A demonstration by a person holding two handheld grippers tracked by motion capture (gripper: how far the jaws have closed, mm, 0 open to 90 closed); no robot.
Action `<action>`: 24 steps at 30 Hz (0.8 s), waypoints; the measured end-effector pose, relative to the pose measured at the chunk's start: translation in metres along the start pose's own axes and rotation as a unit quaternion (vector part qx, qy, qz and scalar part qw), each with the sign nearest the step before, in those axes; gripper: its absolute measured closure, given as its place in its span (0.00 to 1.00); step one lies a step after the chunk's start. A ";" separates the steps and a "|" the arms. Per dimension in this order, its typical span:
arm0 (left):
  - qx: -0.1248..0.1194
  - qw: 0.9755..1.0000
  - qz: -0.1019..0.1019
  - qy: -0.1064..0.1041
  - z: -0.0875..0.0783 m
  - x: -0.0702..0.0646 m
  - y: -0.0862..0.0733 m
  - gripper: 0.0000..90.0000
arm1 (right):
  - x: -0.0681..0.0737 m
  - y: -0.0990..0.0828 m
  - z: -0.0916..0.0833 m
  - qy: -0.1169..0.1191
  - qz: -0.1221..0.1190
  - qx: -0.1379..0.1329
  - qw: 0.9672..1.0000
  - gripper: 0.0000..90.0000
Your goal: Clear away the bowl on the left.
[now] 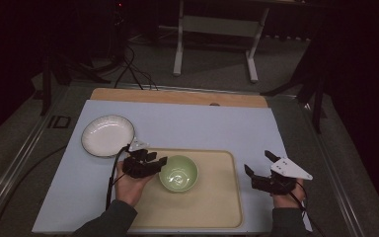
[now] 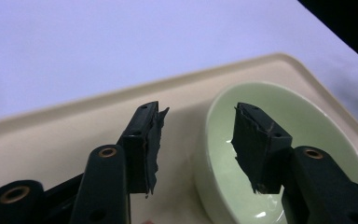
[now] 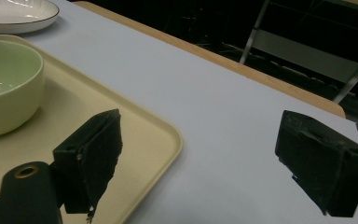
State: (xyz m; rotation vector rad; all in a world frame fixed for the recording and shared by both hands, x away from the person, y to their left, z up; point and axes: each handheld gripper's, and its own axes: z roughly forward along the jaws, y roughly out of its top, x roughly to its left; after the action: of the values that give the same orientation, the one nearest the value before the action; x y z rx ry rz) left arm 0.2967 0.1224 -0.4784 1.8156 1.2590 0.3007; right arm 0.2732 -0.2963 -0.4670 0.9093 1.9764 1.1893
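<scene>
A pale green bowl stands on a beige tray near the table's front. My left gripper is open at the bowl's left rim. In the left gripper view the bowl has its rim between the jaws of the left gripper: one jaw is over the tray, the other over the bowl's inside, and I cannot tell if they touch it. My right gripper is open over the mat just right of the tray, holding nothing. The right gripper looks past the tray's corner to the bowl.
A white plate with a dark rim lies on the pale mat at the left, behind the tray; this plate also appears in the right gripper view. The table's wooden far edge borders the mat. A white table frame stands on the floor beyond.
</scene>
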 end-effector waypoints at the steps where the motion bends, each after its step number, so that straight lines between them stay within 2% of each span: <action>1: -0.004 1.000 0.002 0.002 -0.003 0.001 0.001 0.57 | 0.000 0.000 0.000 0.000 0.000 0.000 1.000 0.16; 5: -0.019 1.000 0.016 0.019 -0.015 0.006 0.006 0.56 | 0.000 0.000 0.000 0.000 0.000 0.000 1.000 0.16; 10: -0.036 0.998 0.019 0.042 -0.028 0.014 0.010 0.55 | 0.000 0.000 0.000 0.000 0.001 -0.001 1.000 0.16; 14: -0.050 0.997 0.025 0.059 -0.039 0.023 0.013 0.53 | -0.001 0.000 -0.001 0.000 0.002 -0.002 1.000 0.16; 17: -0.067 0.995 0.028 0.074 -0.049 0.031 0.015 0.52 | -0.001 0.000 -0.001 -0.001 0.003 -0.003 1.000 0.16; 24: -0.090 0.991 0.011 0.103 -0.069 0.053 0.013 0.45 | -0.002 0.000 -0.002 -0.002 0.006 -0.003 1.000 0.16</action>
State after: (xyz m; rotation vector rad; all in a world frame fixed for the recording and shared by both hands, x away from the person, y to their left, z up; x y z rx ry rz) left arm 0.2856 0.2021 -0.4424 1.6764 1.3070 0.6080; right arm 0.2728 -0.2988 -0.4662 0.9197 1.9663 1.1984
